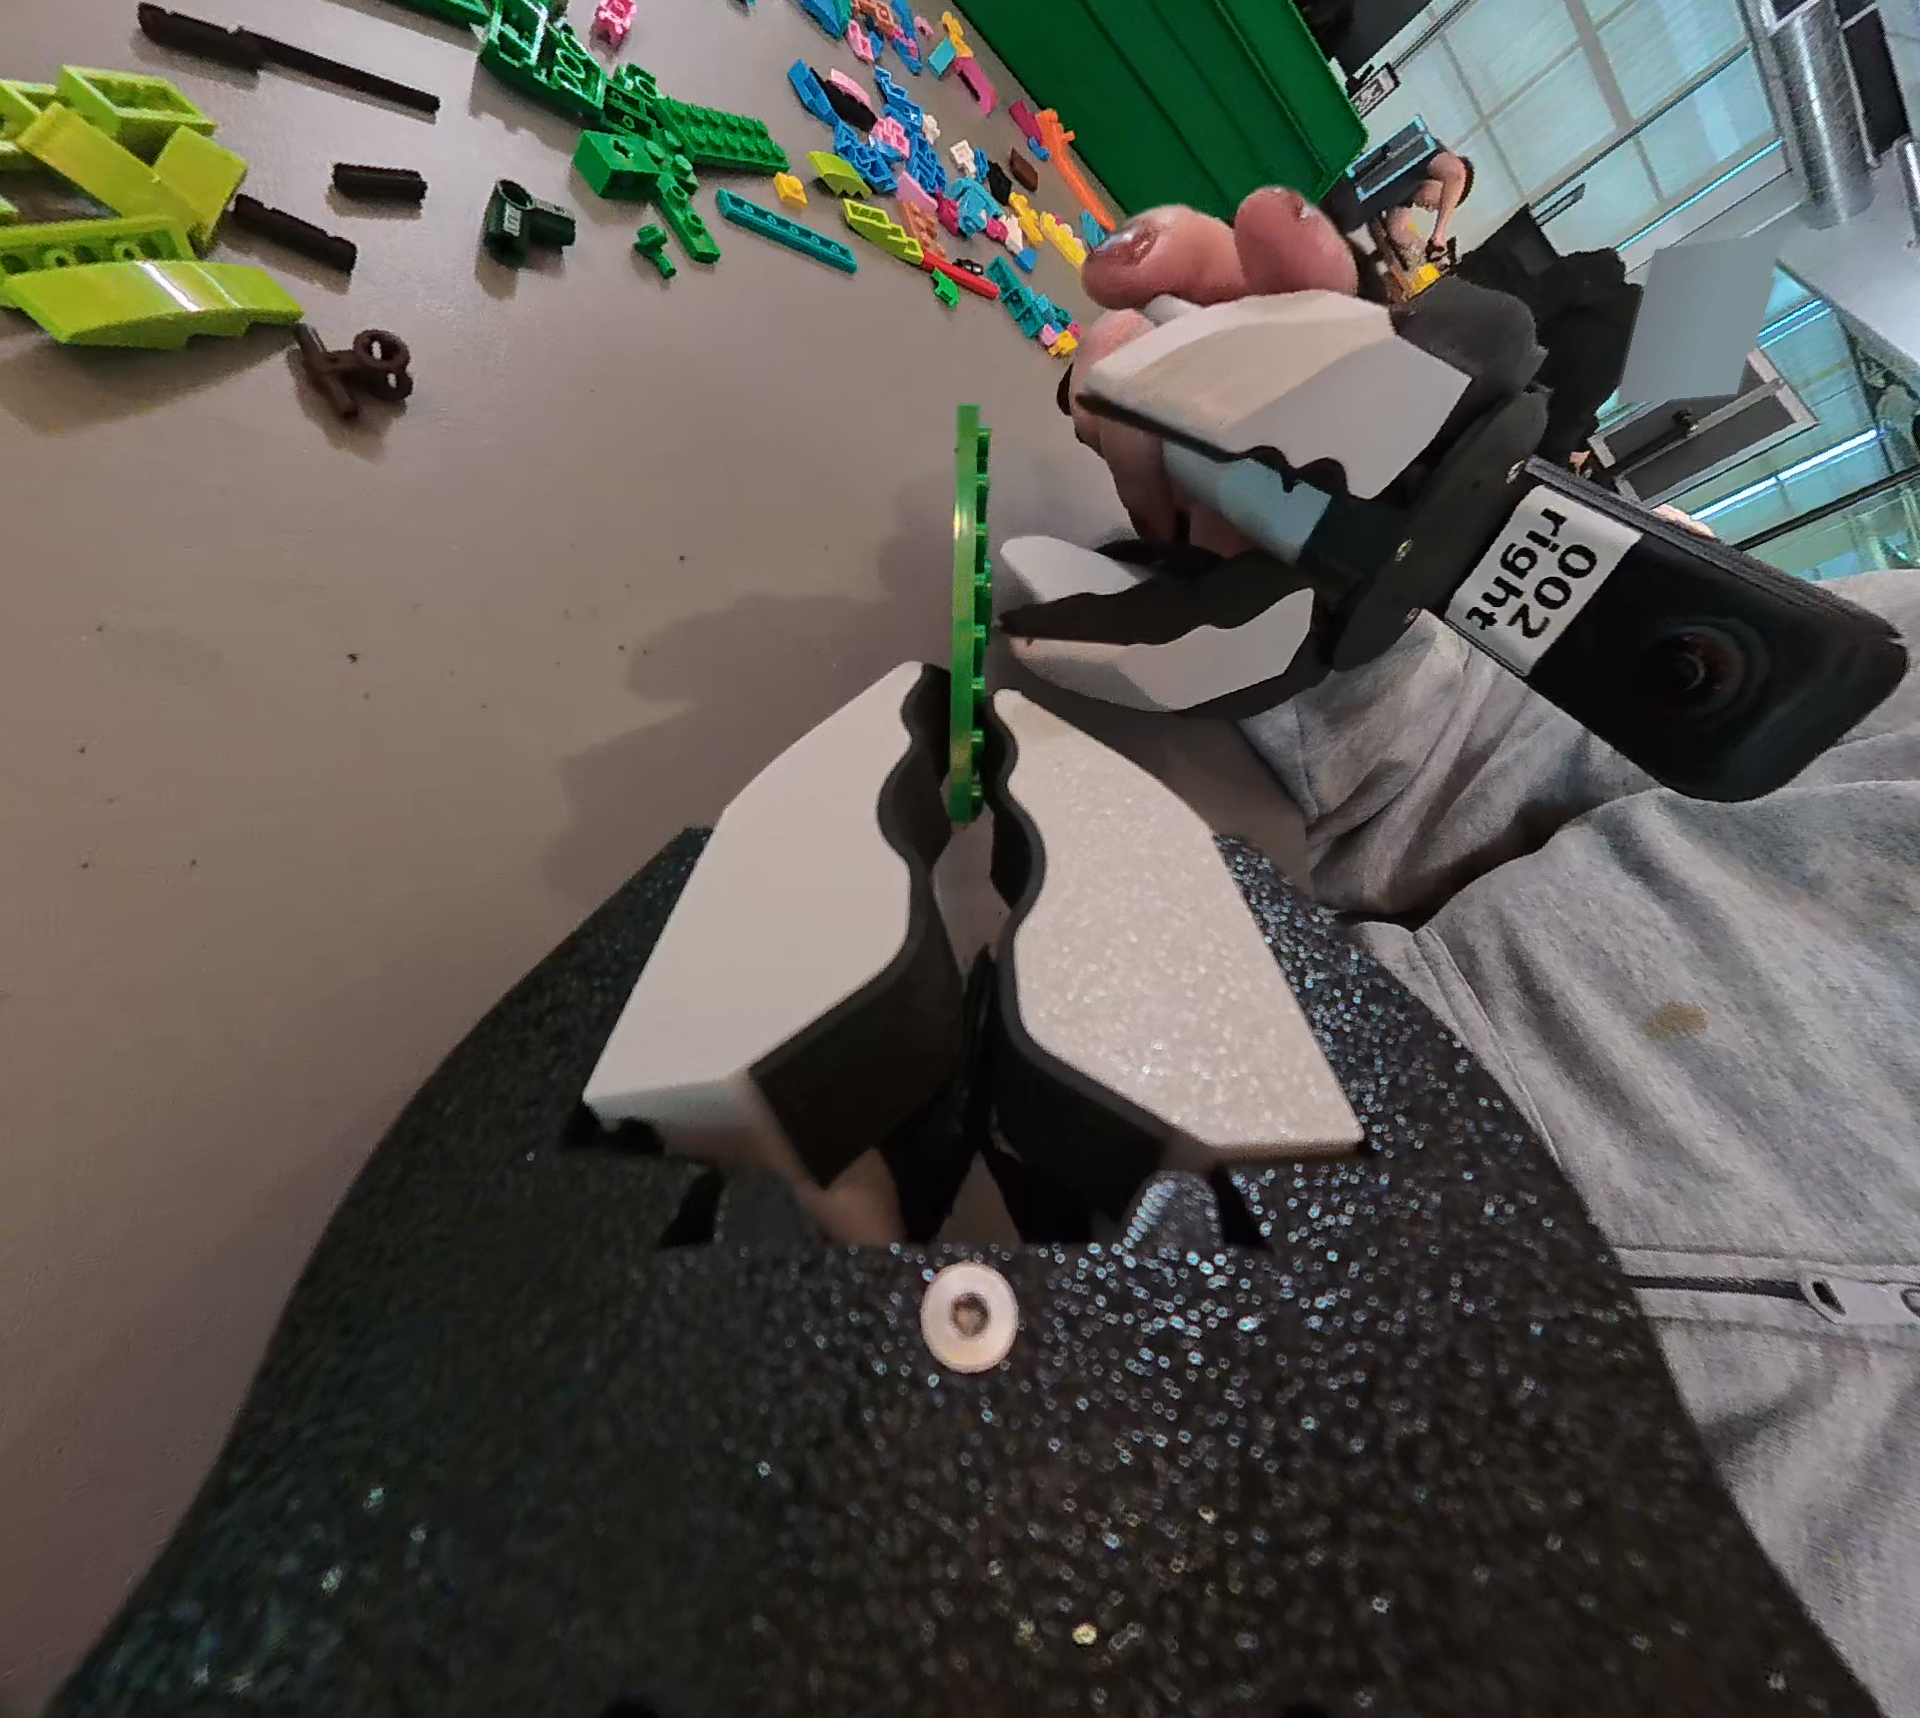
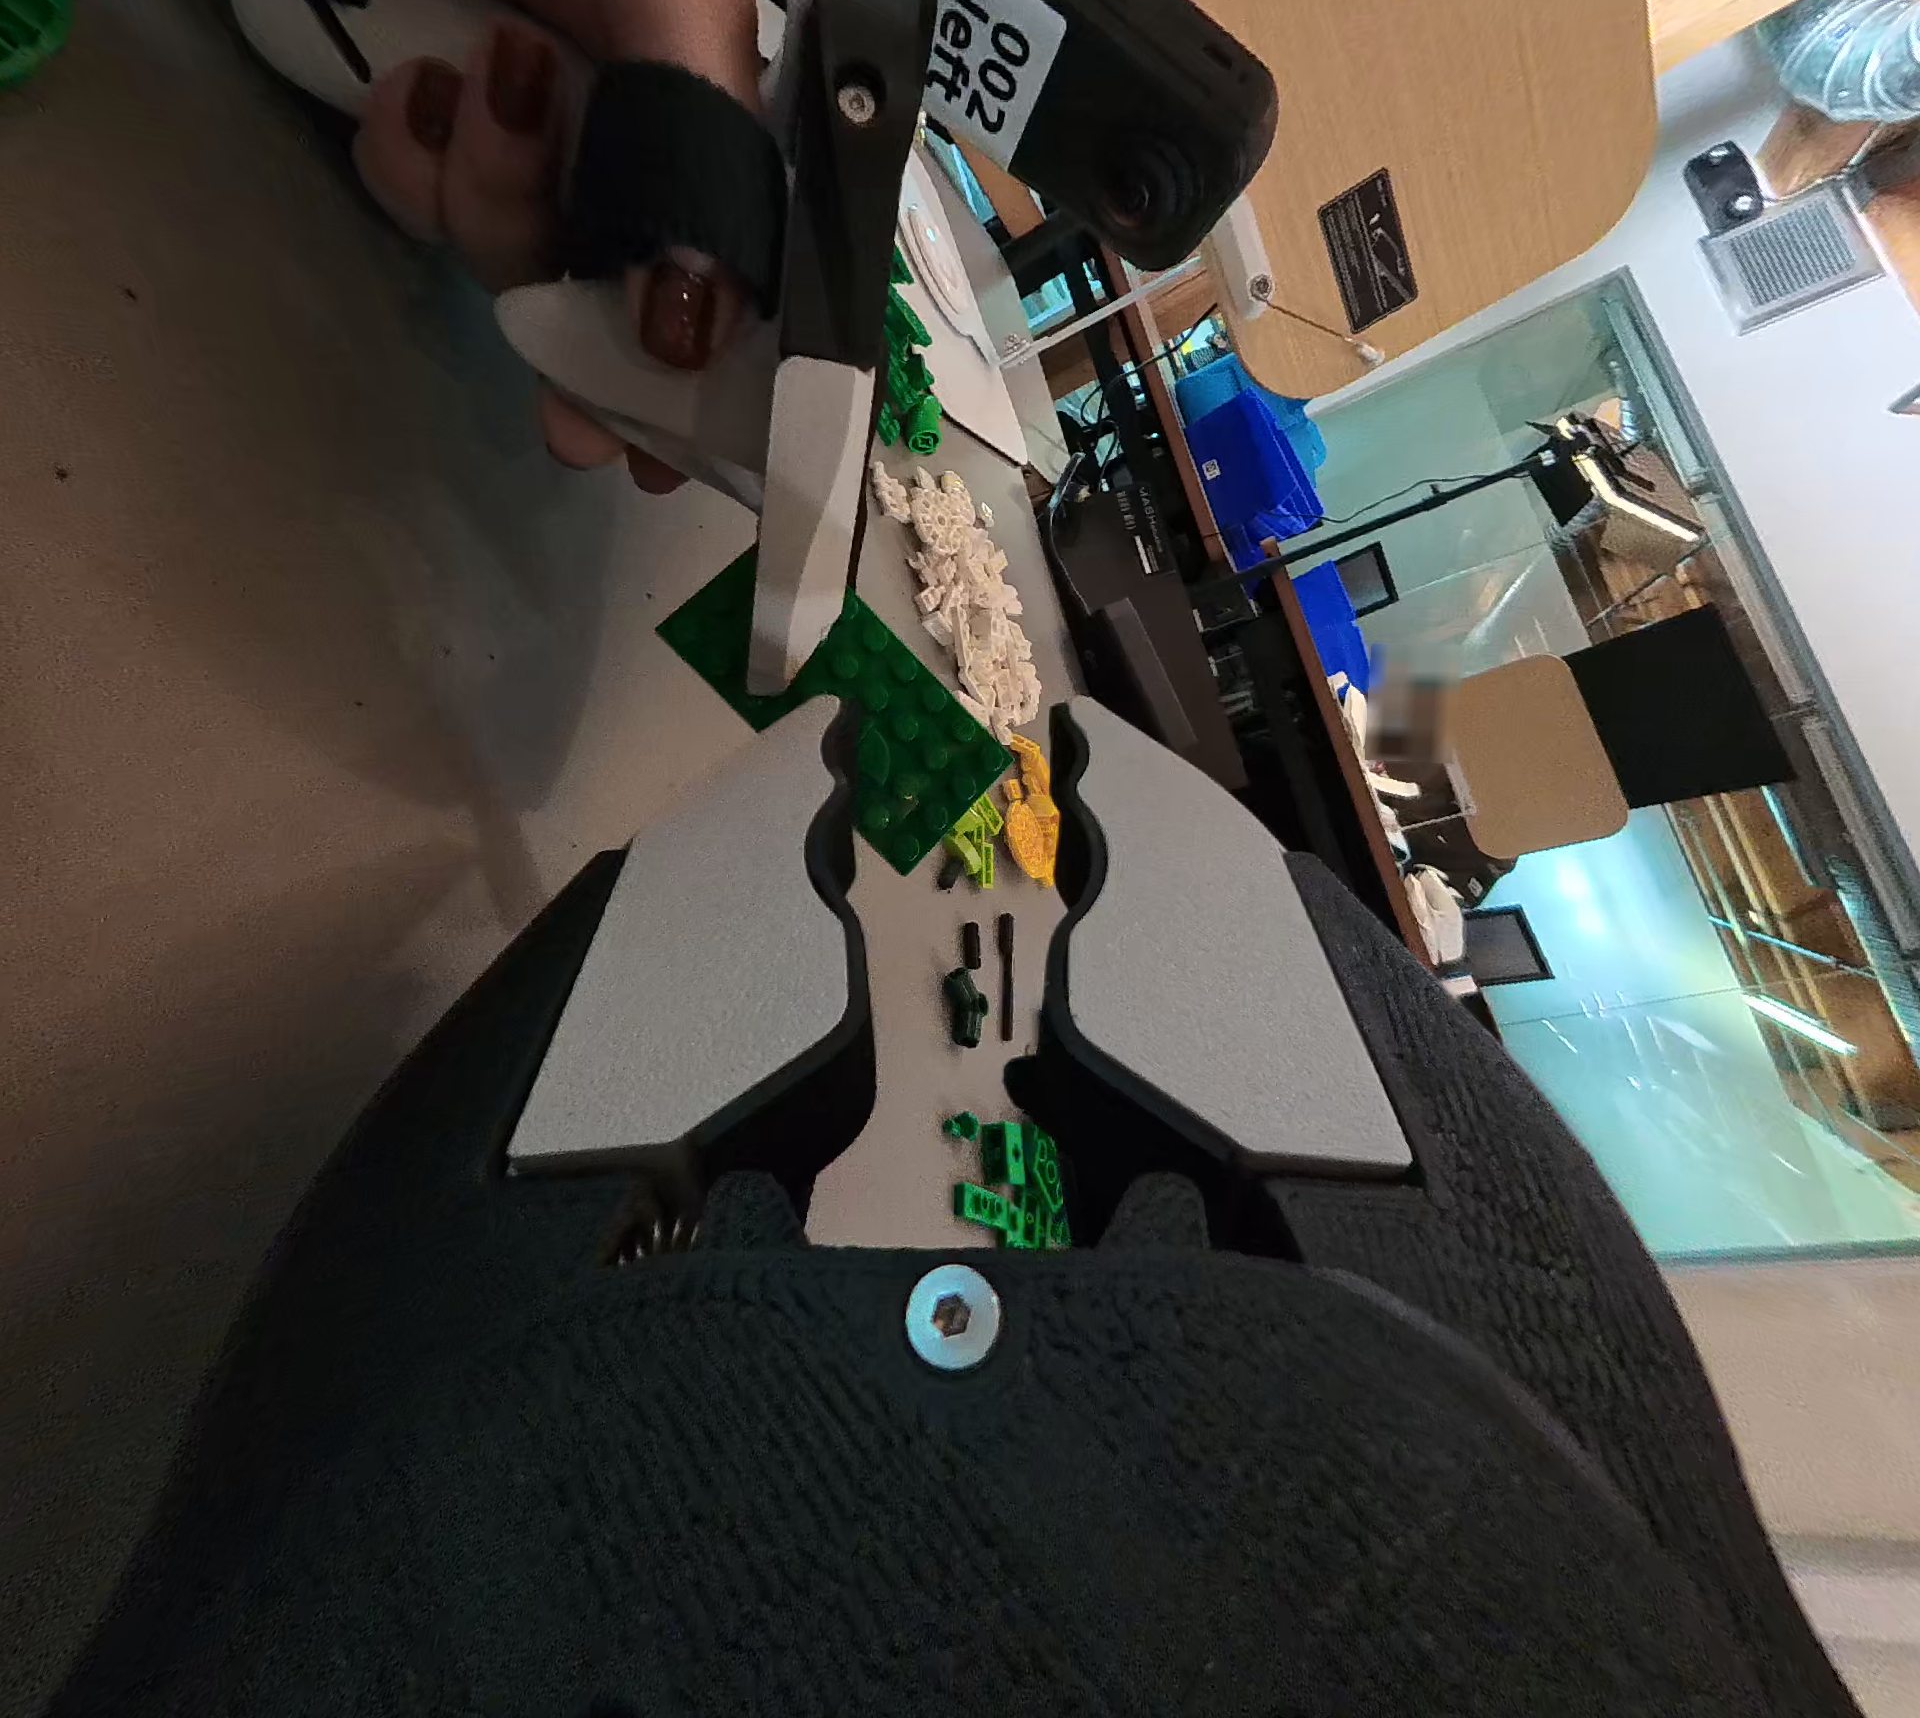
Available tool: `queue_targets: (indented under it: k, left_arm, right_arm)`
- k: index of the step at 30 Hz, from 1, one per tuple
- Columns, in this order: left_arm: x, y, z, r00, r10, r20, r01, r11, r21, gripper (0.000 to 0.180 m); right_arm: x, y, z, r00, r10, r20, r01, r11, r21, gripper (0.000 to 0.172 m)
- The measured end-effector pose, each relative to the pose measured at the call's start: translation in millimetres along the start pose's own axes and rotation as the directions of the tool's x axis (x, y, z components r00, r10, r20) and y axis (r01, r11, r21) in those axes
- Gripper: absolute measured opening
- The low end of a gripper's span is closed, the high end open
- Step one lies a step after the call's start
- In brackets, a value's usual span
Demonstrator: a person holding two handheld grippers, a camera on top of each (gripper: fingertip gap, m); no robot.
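Note:
My left gripper [image 1: 961, 702] is shut on the lower end of a flat green studded plate [image 1: 969, 577] and holds it upright, edge-on, above the grey table [image 1: 520, 629]. In the right wrist view the same plate [image 2: 904, 733] faces the camera with its studs, and a left finger [image 2: 805, 525] lies over its upper part. My right gripper [image 2: 951, 707] is open, with nothing between its pads. Its fingertips stand right at the studded face of the plate, as the left wrist view [image 1: 1013, 619] shows.
Loose bricks lie on the table: green pieces [image 1: 623, 110], lime pieces [image 1: 114, 214], dark pins [image 1: 281, 58] and a blue and pink pile [image 1: 894, 110] beside a green box [image 1: 1122, 6]. A white pile [image 2: 966, 588], yellow pieces [image 2: 1029, 816] and small green bricks [image 2: 1013, 1190] lie beyond.

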State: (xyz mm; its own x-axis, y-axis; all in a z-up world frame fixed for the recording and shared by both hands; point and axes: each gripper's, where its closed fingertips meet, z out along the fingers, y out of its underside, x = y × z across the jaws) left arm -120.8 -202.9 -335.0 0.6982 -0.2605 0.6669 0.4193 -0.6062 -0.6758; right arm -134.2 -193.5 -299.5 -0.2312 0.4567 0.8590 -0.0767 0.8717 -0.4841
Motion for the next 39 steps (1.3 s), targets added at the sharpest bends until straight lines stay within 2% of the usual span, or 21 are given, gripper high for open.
queue_targets:
  k: [6,27,39]
  left_arm:
    - [-0.4,0.5,0.2,1.0,0.001,0.004,-0.001,1.0,-0.004,0.004]
    - [-2.2,6.3,2.0,0.999,0.026,0.03,-0.025,0.999,-0.044,0.004]
    - [-5.7,13.5,4.6,0.995,0.063,0.072,-0.056,0.994,-0.097,0.004]
  right_arm:
    - [2.3,3.2,-0.8,1.0,0.029,0.007,-0.029,0.999,-0.014,0.035]
    - [-12.4,6.4,-2.1,0.995,-0.042,0.088,0.045,0.999,-0.031,0.041]
    - [-11.0,15.0,-4.5,0.993,0.016,0.121,-0.009,0.998,-0.06,0.04]
